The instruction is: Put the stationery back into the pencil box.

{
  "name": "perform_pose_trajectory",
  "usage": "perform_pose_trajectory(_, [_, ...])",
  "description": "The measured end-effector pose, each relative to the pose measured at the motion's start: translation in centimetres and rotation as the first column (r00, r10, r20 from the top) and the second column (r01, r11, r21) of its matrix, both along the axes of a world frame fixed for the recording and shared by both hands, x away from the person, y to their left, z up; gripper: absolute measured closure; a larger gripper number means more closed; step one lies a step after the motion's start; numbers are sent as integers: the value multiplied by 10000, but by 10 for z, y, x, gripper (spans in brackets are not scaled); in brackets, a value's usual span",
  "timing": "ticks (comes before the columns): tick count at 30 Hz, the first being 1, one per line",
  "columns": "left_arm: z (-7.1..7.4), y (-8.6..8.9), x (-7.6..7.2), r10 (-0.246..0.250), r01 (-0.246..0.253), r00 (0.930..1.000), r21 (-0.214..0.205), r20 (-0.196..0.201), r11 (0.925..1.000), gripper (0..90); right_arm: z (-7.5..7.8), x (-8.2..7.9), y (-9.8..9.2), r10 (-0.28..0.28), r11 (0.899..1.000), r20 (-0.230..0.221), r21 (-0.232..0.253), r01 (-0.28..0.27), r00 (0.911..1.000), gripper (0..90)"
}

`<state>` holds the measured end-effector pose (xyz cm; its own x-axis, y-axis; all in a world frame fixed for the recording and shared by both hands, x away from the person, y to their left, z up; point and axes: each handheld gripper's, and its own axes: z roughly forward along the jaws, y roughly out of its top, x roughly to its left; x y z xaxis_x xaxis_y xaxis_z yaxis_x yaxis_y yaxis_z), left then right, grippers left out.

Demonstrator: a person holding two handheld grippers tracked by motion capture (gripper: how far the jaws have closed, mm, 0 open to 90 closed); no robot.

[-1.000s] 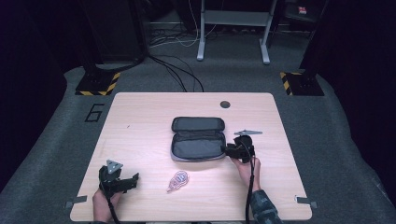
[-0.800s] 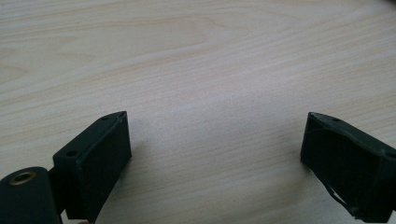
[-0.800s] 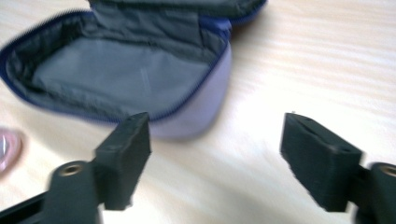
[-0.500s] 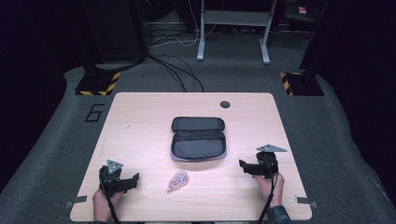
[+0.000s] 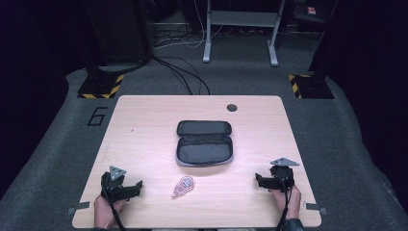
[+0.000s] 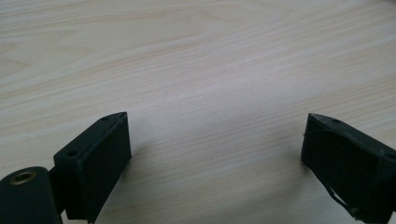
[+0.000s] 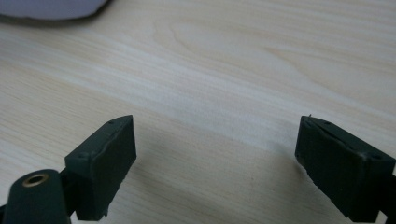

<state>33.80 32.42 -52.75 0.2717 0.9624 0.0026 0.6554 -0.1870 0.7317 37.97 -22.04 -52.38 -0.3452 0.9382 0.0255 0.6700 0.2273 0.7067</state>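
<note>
Left gripper [image 5: 136,185] low at near-left, jaws wide apart, nothing between. Right gripper [image 5: 259,180] low at near-right, jaws just been opening, nothing between. Hands grip both from behind.

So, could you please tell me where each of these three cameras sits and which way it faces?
High view: fixed above the person's side, looking forward and down on the table, the open case, a small coiled item, both hands with the left gripper and right gripper.
Left gripper view: rides the left gripper, looking along its open jaws at bare wood.
Right gripper view: rides the right gripper, jaws open, the case's edge top left.
Shared: high and right gripper views both show the case.
</note>
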Motion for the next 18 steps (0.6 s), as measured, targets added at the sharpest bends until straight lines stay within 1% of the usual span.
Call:
perform_pose_trajectory(1, [2, -3, -2, -293, 294, 9996, -174, 62, 9994, 72, -1, -1, 1, 36, 9999, 157, -126, -34, 9999, 108])
perform_pose_trajectory(2, [4, -5, -3, -445, 449, 9989, -295, 128, 9986, 60, -2, -2, 0, 79, 9998, 207, -195, -75, 9998, 115])
perform_pose_trajectory(3, [6, -7, -4, -699, 704, 9975, -387, 135, 9968, 55, -2, -3, 0, 150, 9997, 258, -195, -145, 9996, 112])
perform_pose_trajectory(4, [7, -10, -6, -791, 807, 9963, -498, 336, 9955, 55, -3, -3, 0, 130, 9999, 409, -82, -127, 9991, 106])
perform_pose_trajectory(5, [9, -11, -7, -1009, 1030, 9943, -641, 340, 9926, 56, -5, -3, 0, 89, 9999, 505, -90, -85, 9987, 104])
perform_pose_trajectory(6, [9, -11, -7, -1009, 1030, 9943, -641, 340, 9926, 57, -5, -4, 0, 94, 9999, 518, -84, -90, 9986, 101])
perform_pose_trajectory(7, [12, -18, -8, -1399, 1425, 9896, -969, 334, 9850, 53, -5, -3, 0, 98, 9999, 531, -88, -94, 9985, 101])
perform_pose_trajectory(8, [13, -21, -9, -1577, 1603, 9869, -1029, 335, 9817, 46, -5, -3, 0, 94, 9999, 518, -84, -90, 9986, 101])
perform_pose_trajectory(9, [14, -25, -10, -1800, 1821, 9832, -1033, 300, 9778, 43, -5, -3, 0, 103, 9999, 519, -93, -98, 9986, 100])
perform_pose_trajectory(10, [14, -25, -10, -1800, 1821, 9832, -1033, 300, 9778, 40, -5, -3, 0, 103, 9999, 519, -93, -98, 9986, 100])
perform_pose_trajectory(11, [14, -35, -11, -2035, 2065, 9783, -1059, 386, 9727, 35, -5, -3, 0, 101, 9999, 507, -92, -96, 9987, 99])
perform_pose_trajectory(12, [16, -39, -11, -2272, 2283, 9736, -1083, 227, 9675, 32, -5, -3, 0, 127, 9999, 539, -123, -120, 9985, 98])
perform_pose_trajectory(13, [16, -44, -11, -2357, 2376, 9714, -1062, 296, 9656, 26, -5, -3, 0, 106, 9999, 519, -108, -101, 9986, 98])
perform_pose_trajectory(14, [16, -44, -11, -2357, 2376, 9714, -1062, 296, 9656, 11, -5, -3, 0, 106, 9999, 519, -108, -101, 9986, 98])
perform_pose_trajectory(15, [17, -49, -11, -2542, 2551, 9669, -1008, 219, 9617, 11, -5, -3, 0, 85, 9999, 512, -89, -80, 9987, 98])
perform_pose_trajectory(16, [18, -53, -11, -2648, 2659, 9640, -925, 250, 9595, 4, -5, -3, 0, 92, 9999, 511, -88, -88, 9987, 97])
perform_pose_trajectory(17, [18, -62, -12, -2863, 2874, 9578, -904, 252, 9535, 3, -5, -3, -1, 198, 9997, 535, -149, -190, 9984, 90])
perform_pose_trajectory(18, [18, -62, -12, -2863, 2874, 9578, -904, 252, 9535, 3, -5, -3, -1, 198, 9997, 535, -149, -190, 9984, 90])
